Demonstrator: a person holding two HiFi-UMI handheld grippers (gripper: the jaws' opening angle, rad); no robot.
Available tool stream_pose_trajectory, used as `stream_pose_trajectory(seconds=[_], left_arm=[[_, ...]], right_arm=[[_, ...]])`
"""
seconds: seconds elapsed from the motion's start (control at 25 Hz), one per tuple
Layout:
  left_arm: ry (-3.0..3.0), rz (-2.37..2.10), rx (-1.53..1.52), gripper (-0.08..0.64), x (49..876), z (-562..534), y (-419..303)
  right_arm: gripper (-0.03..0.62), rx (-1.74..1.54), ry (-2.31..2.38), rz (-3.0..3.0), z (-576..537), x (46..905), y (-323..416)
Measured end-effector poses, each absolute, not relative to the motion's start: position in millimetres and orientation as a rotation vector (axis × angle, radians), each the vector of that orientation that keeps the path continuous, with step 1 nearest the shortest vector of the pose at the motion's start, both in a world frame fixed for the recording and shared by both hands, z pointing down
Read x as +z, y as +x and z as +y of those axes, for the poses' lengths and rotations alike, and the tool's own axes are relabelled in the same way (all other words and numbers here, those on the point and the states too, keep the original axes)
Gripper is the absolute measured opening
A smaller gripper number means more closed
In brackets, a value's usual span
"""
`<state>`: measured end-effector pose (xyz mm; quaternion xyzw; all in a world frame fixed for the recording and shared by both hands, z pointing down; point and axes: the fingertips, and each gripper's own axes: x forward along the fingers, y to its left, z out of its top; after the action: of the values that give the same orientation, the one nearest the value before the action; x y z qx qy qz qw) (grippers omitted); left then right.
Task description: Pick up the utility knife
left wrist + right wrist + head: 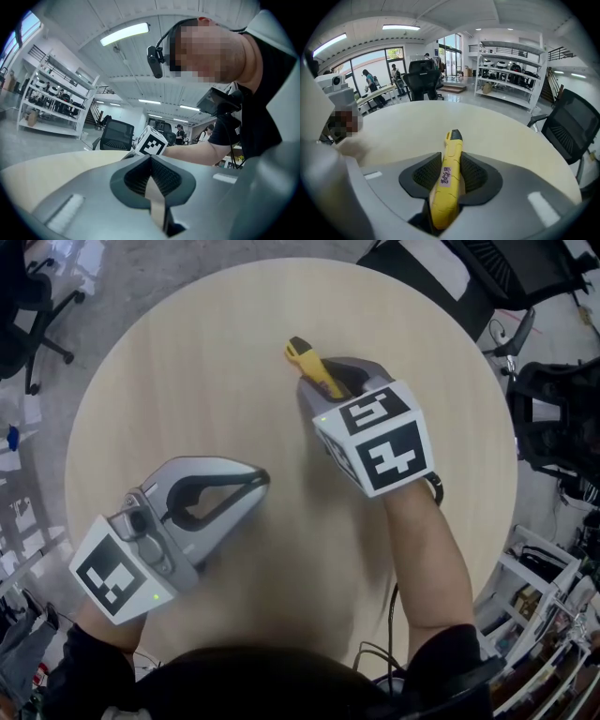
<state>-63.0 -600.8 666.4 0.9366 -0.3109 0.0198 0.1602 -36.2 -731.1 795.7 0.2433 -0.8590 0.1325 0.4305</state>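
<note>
Right tool point(326, 381) has the utility knife point(307, 360). In the right gripper view the yellow body of the knife point(447, 180) runs lengthwise straight up the middle of the tool point(450, 169), and the ribbed dark pads point(425, 174) sit against its two sides. So the jaws are only as far apart as the handle is thick, a narrow grip with the pads pressed on it. The dark-tipped nose of the knife sticks out past the tips, and there's a small pale label with writing on the top face.

From the head view, the knife is toward the far side of the round wooden tabletop point(178, 381), roughly centre and a bit right. It's angled away and to the left, and the right tool comes at it from above with its nose pitched down. I honestly can't tell whether the knife is still resting on the wood or is already a hair off it.

The left tool point(261, 479) is doing nothing interesting. It's lying low over the near left part of the tabletop, well apart from the knife, pointing roughly toward the right. In the left gripper view its tool point(151, 161) has the tips meeting, with just a thin slit behind them where the wood shows through, so it's closed with nothing in it. The right one's marker cube point(151, 142) shows in the background of that view.
</note>
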Motion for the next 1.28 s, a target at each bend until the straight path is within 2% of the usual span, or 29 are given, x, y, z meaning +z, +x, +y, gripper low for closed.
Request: stream_pose_trajectory(seconds=[0.36,0.68,1.28], left_arm=[[2.68,-0.925,0.027,-0.003,651,-594,-76],[2.648,-0.981,-0.006,-0.003,593,-564,-89],[2.737,-1.014,-0.108,-0.003,446,-470,-122]], right_arm=[[0.13,0.286,0.659,-2.172,-724,785,-15],[0.129,0.439,0.801,-2.285,-696,704,30],[0.129,0.419,1.025,-2.361,-586,531,77]])
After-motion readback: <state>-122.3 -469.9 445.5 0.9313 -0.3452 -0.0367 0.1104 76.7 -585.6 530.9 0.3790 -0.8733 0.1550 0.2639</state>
